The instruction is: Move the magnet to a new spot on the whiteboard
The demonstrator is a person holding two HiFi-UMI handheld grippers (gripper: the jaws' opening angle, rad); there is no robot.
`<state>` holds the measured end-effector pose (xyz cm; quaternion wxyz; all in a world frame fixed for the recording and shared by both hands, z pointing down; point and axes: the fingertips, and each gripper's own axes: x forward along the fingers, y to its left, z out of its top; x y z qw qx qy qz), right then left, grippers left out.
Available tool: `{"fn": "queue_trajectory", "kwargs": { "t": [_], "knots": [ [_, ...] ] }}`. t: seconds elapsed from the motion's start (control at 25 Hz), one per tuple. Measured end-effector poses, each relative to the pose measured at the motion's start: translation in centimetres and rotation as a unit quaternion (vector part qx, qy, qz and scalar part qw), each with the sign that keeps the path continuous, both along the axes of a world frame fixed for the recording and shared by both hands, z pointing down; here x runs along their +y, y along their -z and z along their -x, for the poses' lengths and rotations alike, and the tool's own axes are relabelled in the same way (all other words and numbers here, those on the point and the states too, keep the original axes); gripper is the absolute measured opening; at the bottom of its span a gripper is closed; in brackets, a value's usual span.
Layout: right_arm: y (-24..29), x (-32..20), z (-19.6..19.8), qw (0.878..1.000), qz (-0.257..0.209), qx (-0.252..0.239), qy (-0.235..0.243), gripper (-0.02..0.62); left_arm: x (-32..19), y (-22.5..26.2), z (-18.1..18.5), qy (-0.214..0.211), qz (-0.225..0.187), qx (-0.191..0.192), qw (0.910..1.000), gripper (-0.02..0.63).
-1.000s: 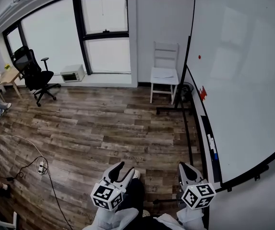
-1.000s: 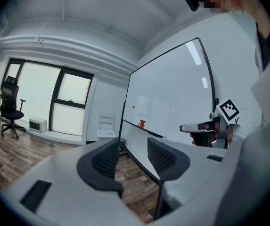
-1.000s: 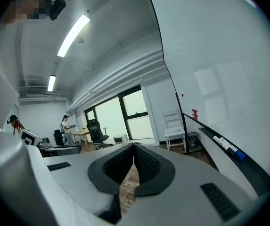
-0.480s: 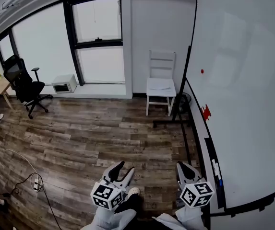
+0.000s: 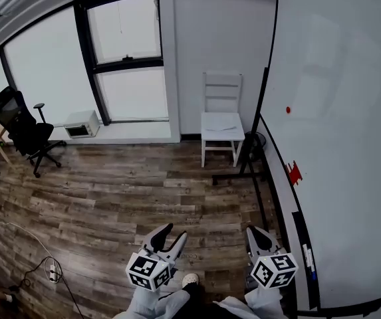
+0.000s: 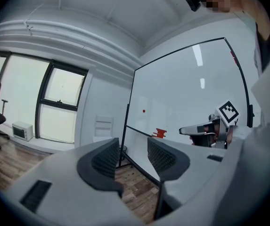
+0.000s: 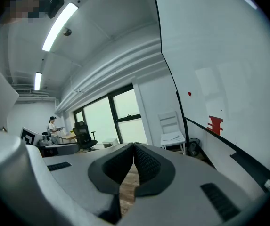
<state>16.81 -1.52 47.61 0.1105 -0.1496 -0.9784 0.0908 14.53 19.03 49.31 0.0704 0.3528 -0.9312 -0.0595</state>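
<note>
Task not yet started. The magnet is seen untouched on the whiteboard, at about 1 o'clock, well apart from both grippers. Left gripper is held open, empty; right gripper is closed on nothing. Reach, grasp and relocation are left.

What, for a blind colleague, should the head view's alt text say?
A small red magnet sits on a large whiteboard at right, well ahead of the left gripper, open, and the right gripper, shut, both empty and low in frame. A white chair stands beside the board.
</note>
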Motion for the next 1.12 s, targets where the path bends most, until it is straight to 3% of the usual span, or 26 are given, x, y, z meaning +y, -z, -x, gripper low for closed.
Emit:
{"fn": "queue_trajectory", "kwargs": {
  "t": [0.32, 0.56, 0.84, 1.12],
  "knots": [
    [-0.4, -0.1, 7.3, 1.000, 0.003, -0.001, -0.022, 0.028, 0.4, -0.2, 8.0, -0.017, 0.003, -0.002, 0.9998, 0.184],
    [-0.8, 0.1, 10.9, 1.000, 0.001, 0.000, -0.028, 0.028, 0.6, -0.4, 12.0, -0.024, 0.005, -0.004, 0.9997, 0.184],
    [-0.8, -0.2, 12.3, 0.999, -0.006, 0.001, -0.042, 0.028, 0.9, -0.5, 13.9, -0.031, -0.002, -0.002, 0.9995, 0.184],
    [-3.3, -2.6, 11.1, 0.997, -0.001, 0.036, -0.074, 0.028, -0.9, -2.3, 13.5, -0.050, -0.003, 0.030, 0.9983, 0.184]
  ]
}}
